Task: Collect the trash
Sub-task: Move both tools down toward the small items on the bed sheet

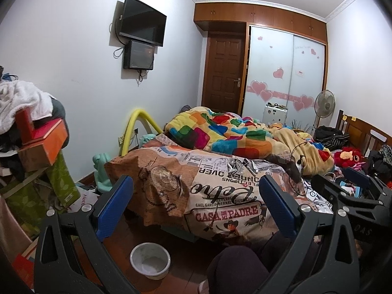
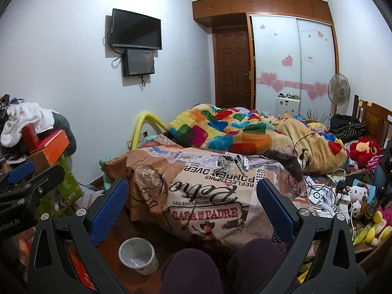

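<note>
A small pile of wrappers and pens (image 1: 241,166) lies on the printed bedspread (image 1: 171,169); it also shows in the right wrist view (image 2: 232,163). A white bin (image 1: 150,256) stands on the floor at the bed's foot, also seen in the right wrist view (image 2: 137,254). My left gripper (image 1: 196,199) is open and empty, held above the floor in front of the bed. My right gripper (image 2: 192,202) is open and empty, beside the left one, which shows at the left edge (image 2: 27,171).
A colourful quilt (image 1: 220,132) covers the far bed. Cables, chargers and plush toys (image 2: 343,196) crowd the bed's right side. Stacked boxes and clothes (image 1: 36,142) stand at left. The person's knees (image 2: 220,264) are below. A fan (image 1: 324,104) stands by the wardrobe.
</note>
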Motion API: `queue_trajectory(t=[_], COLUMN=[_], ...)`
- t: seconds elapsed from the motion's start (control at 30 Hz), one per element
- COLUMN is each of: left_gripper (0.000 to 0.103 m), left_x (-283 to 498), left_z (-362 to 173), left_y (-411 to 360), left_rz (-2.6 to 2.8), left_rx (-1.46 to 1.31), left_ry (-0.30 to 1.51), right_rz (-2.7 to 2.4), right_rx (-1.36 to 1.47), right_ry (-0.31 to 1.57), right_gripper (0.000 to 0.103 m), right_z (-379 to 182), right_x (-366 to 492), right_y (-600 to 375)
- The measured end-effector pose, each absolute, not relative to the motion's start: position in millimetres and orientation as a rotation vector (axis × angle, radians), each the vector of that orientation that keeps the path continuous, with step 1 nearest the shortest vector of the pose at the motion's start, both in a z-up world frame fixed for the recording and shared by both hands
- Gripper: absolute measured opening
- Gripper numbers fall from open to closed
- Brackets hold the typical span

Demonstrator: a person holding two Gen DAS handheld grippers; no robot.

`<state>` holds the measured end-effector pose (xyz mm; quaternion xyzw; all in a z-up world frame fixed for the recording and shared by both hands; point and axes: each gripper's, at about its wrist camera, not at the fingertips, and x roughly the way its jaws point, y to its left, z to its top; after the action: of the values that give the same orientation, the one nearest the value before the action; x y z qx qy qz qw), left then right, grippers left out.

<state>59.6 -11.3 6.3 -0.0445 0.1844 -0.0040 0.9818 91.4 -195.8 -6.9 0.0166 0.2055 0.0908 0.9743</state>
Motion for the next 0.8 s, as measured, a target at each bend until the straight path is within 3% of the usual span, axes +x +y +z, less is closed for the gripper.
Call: queue_trajectory(t=[0.5,0.8], left_gripper=[0.103,0.103], left_x=[209.4,320.1], left_z=[13.1,-16.7], left_y=[-64.9,-99.9], left_rz=[-0.070,-0.069], left_rx=[-0.074,-0.067], left_ry=[0.386,0.434], right_rz=[0.064,0.031], right_rx=[0.029,-0.004], right_ry=[0.449,0.504], right_gripper=[0.103,0.103], right_z=[-9.8,-35.9], right_x=[199.8,285.3], right_y=[-247.2,-283.9])
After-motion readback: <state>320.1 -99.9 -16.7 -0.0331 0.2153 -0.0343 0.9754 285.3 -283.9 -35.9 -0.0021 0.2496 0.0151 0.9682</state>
